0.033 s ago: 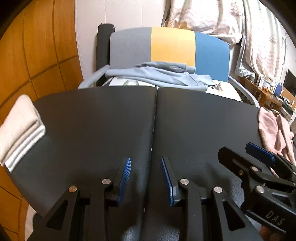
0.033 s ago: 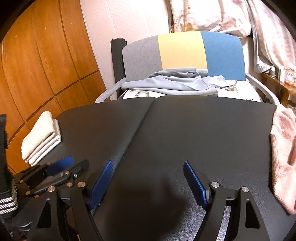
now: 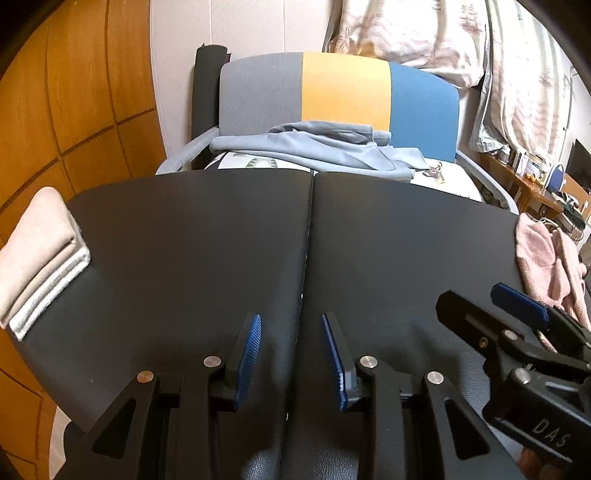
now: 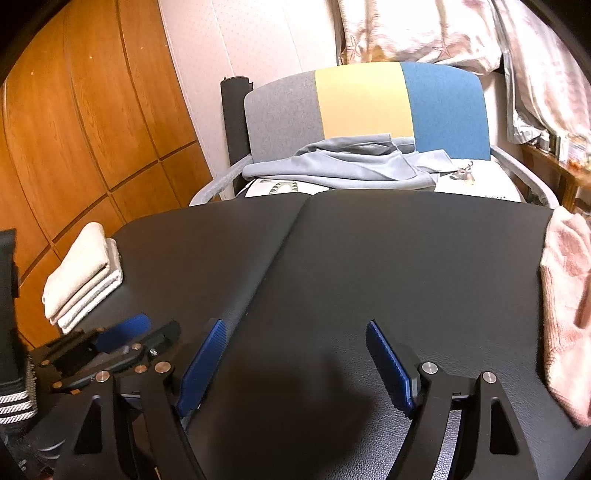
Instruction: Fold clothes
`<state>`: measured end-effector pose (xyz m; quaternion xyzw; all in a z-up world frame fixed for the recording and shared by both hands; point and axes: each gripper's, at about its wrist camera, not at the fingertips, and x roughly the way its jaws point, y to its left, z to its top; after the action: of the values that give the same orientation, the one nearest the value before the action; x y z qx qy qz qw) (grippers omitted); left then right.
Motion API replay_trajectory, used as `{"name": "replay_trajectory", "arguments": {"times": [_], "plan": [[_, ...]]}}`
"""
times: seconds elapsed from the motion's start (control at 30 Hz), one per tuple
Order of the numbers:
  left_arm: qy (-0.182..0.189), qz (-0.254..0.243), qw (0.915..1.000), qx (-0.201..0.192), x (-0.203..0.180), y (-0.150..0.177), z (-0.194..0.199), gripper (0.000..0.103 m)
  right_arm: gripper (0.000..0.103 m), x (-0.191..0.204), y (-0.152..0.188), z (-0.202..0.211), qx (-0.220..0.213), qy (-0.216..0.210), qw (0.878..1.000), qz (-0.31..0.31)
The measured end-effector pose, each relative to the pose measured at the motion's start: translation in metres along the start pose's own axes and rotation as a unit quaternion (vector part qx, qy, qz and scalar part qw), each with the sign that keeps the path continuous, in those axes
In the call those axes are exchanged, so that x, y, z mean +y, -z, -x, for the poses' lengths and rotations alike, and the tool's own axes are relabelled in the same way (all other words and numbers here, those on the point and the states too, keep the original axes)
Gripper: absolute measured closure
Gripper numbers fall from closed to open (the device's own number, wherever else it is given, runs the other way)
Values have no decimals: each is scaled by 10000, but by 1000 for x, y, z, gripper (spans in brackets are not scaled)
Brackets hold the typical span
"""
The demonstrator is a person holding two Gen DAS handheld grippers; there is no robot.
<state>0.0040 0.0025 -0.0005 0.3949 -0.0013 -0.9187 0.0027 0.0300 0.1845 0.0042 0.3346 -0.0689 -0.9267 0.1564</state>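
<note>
A black padded table (image 3: 184, 240) (image 4: 406, 258) fills both views. On its left edge lies a folded stack of cream and white clothes (image 3: 37, 251) (image 4: 81, 273). A crumpled pink garment (image 3: 543, 258) (image 4: 569, 295) sits on the right edge. A loose grey-blue garment (image 3: 325, 147) (image 4: 354, 162) lies on the chair seat beyond the table. My left gripper (image 3: 291, 325) hovers low over the table's centre seam, open, nothing between its fingers. My right gripper (image 4: 295, 326) is open wider and also holds nothing. Each gripper shows in the other's view: the right gripper (image 3: 472, 295), the left gripper (image 4: 140, 328).
A chair (image 3: 343, 92) with a grey, yellow and blue back stands behind the table's far edge, with a black roll (image 3: 207, 92) beside it. Wood panelling (image 4: 92, 129) covers the left wall. Patterned bedding (image 3: 424, 33) hangs at the upper right. A cluttered shelf (image 3: 535, 177) lies far right.
</note>
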Motion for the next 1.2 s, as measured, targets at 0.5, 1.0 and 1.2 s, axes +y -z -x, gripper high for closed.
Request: {"name": "replay_trajectory", "arguments": {"times": [0.5, 1.0, 1.2], "plan": [[0, -363, 9992, -180, -15, 43, 15, 68, 23, -2, 4, -1, 19, 41, 10000, 36], [284, -389, 9987, 183, -34, 19, -5, 68, 23, -31, -6, 9, 44, 350, 9994, -39], [380, -545, 9975, 256, -41, 18, -8, 68, 23, -53, -7, 14, 19, 522, 9984, -193]]}}
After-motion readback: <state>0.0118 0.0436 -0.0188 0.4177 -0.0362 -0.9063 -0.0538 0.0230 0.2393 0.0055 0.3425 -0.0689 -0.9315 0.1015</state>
